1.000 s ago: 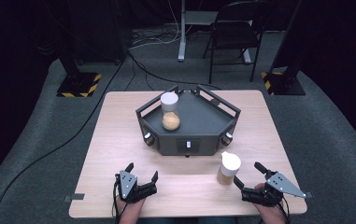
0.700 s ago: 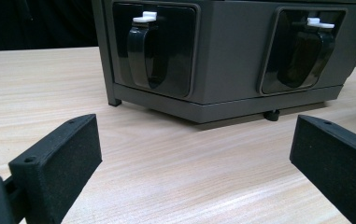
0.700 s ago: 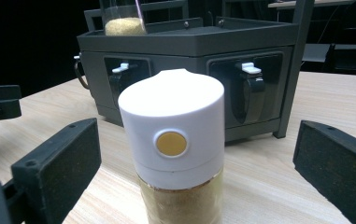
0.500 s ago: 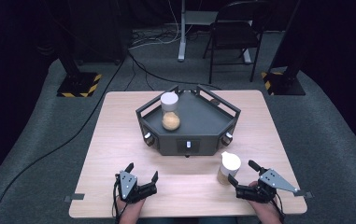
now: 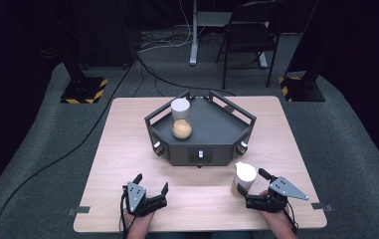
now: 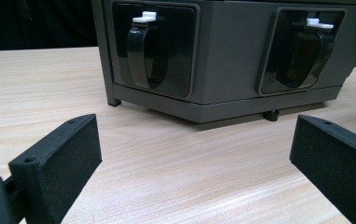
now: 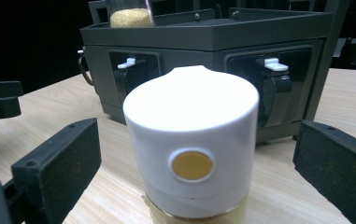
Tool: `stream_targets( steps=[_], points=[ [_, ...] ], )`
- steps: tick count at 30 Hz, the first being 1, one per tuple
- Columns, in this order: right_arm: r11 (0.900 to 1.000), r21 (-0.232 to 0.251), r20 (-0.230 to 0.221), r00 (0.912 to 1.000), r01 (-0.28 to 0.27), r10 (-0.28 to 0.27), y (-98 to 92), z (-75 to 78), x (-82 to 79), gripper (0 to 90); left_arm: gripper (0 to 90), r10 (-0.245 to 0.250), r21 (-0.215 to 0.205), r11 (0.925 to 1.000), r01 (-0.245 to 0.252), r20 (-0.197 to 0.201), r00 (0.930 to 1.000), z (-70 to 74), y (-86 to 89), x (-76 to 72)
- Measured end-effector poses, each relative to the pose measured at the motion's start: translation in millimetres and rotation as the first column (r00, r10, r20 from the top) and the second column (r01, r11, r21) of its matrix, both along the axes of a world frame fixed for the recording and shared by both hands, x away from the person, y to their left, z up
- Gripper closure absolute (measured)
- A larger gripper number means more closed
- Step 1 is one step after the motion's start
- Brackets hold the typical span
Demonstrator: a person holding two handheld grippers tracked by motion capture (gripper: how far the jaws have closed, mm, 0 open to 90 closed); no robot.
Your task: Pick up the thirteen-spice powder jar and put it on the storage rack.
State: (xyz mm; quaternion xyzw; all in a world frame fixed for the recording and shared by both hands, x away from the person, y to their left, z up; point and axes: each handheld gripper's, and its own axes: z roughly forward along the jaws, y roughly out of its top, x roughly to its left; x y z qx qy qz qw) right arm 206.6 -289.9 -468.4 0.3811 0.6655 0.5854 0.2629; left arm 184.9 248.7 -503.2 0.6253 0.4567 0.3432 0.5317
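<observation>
We have brought the right gripper (image 5: 253, 188) up to the near jar (image 5: 243, 178). A second ago it sat off to the jar's right, apart from it; half a second ago it had begun to slide in; now its jaws stand on either side of the jar, spread wide and not touching it. In the right gripper view the jar's white cap (image 7: 192, 142) stands between the two pads, with clear gaps on both sides, and pale contents show just below the cap. So the approach looks done and the grasp has not yet begun.

The jar stands upright on the table (image 5: 127, 164), just in front of the grey tray (image 5: 212, 129), off its front right corner. A second jar (image 5: 181, 118), also white-capped and holding orange grains, stands on the tray near its left edge.

Our left gripper (image 5: 149, 186) has not moved over the same second. It rests on the table well in front of the tray's left side, jaws released and holding nothing; its own view looks between the open pads at the tray's front wall and two dark latches (image 6: 145, 51).

We judge the next step to be closing the right jaws on the jar below the cap, presumably to lift it toward the tray. The jar is tall and narrow, so a lopsided squeeze could tip it.
</observation>
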Motion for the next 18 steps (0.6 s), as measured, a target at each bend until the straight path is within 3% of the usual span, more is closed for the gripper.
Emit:
stream_targets(
  steps=[18],
  points=[
    [1.0, 0.013, -0.011, 0.9999, -0.008, 0.009, 5.1, 2.1, 11.2, 2.0, 1.4, 0.0, -0.005, 1.0, 0.0, -0.001, 1.0, -0.1, 1.0, 0.1]
  ],
)
